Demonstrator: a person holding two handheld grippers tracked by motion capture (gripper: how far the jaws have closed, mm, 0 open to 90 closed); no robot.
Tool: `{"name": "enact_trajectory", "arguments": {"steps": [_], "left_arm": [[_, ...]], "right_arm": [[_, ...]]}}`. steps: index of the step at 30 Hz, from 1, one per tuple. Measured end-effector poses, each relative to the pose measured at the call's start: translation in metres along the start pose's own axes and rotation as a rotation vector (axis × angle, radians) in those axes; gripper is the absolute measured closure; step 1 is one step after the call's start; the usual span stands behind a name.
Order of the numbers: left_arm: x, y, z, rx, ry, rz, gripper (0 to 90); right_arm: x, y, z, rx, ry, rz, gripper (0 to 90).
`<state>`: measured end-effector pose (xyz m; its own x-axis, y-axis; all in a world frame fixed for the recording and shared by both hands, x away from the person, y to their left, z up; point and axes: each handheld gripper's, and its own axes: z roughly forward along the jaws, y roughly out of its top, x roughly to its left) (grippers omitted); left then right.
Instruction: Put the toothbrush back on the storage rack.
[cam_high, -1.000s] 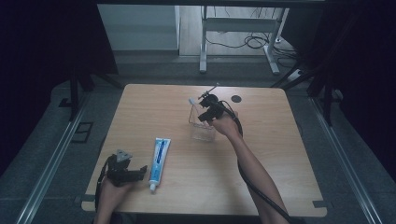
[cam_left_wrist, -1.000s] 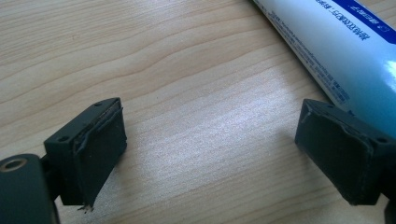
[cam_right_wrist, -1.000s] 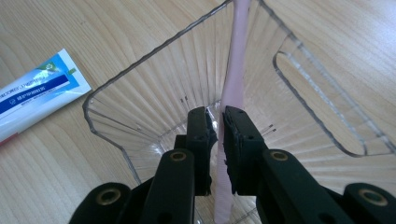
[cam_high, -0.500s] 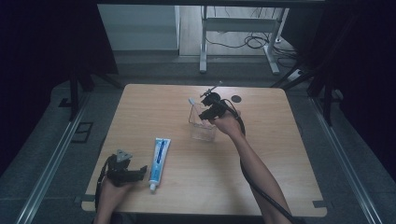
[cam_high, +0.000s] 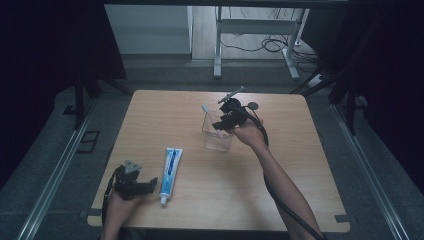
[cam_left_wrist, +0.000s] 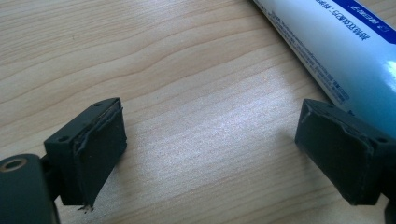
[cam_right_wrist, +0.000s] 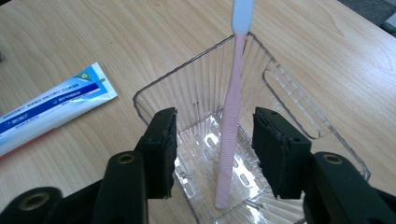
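table (cam_high: 300, 195): light wood, bare across right half | toothpaste tube (cam_high: 170, 167): flat near front-left corner, cap toward front edge | black disc (cam_high: 253, 105): near back edge | metal frame (cam_high: 250, 40) + cables (cam_high: 272, 45): floor behind table

Your only printed item: toothpaste tube (cam_high: 169, 170) on tabletop (cam_high: 280, 190). White print runs along blue band of tube (cam_right_wrist: 51, 109), too small and blurred for you to read. Round green-blue logo near crimped end, not legible. Left claw view: fine print on tube (cam_left_wrist: 343, 39) upside down, unreadable.
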<state>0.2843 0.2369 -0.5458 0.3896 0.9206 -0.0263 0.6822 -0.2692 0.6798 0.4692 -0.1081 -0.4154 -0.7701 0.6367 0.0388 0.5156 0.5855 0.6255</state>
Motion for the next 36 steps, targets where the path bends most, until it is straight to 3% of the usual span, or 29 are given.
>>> {"name": "enact_trajectory", "arguments": {"steps": [19,36], "left_arm": [[0.0,0.0,0.0,0.0,0.001,0.0,8.7],[0.001,0.002,0.002,0.002,-0.002,0.004,8.6]], "right_arm": [[0.0,-0.014,-0.022,-0.066,-0.006,-0.03,38.2],[-0.003,-0.029,-0.023,-0.052,-0.008,-0.032,38.2]]}}
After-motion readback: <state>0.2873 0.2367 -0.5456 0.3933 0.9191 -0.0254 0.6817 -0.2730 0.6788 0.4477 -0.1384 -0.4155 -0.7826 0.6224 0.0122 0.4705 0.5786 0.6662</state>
